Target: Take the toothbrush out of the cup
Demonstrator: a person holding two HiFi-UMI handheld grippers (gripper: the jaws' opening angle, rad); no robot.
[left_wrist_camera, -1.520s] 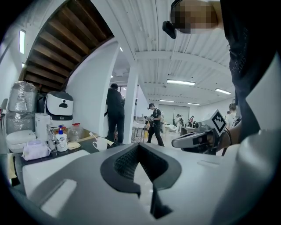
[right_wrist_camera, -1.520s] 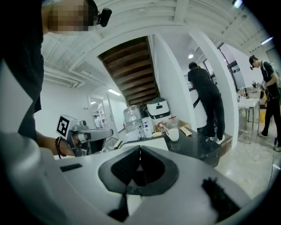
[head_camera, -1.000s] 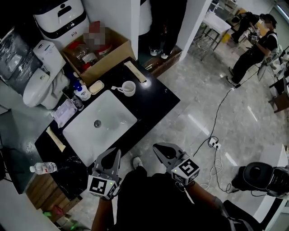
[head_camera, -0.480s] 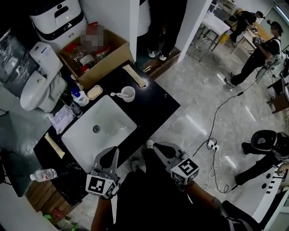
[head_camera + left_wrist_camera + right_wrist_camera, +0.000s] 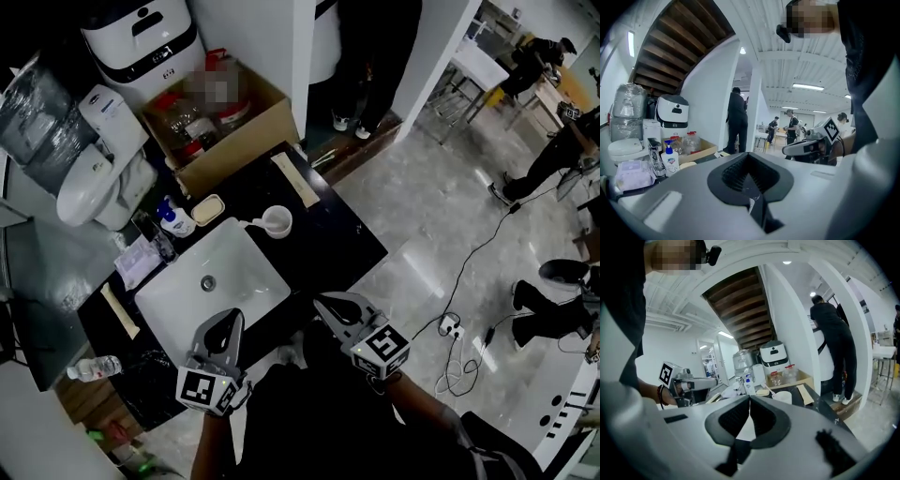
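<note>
A white cup [image 5: 277,221] stands on the black counter [image 5: 337,239], behind the white sink [image 5: 211,286]. The white toothbrush [image 5: 251,223] leans out of the cup to the left. Both grippers hang close to my body, well short of the cup. My left gripper [image 5: 228,324] is shut and empty over the sink's front edge. Beside the counter's front corner, my right gripper [image 5: 326,304] is also shut and empty. The right gripper view looks past its closed jaws [image 5: 750,398] to the cup [image 5: 783,397] and toothbrush [image 5: 768,390]. In the left gripper view the jaws [image 5: 749,154] meet on nothing.
A cardboard box [image 5: 220,117] with bottles and a toilet [image 5: 98,178] stand behind the counter. A pump bottle [image 5: 173,220], soap dish [image 5: 206,208] and tissue pack [image 5: 136,262] flank the sink. A water bottle [image 5: 94,367] lies front left. Cables [image 5: 450,328] cross the floor on the right.
My view has shifted, so the counter now sits slightly lower and further right in the frame. Both grippers stay shut and keep their places near my body.
</note>
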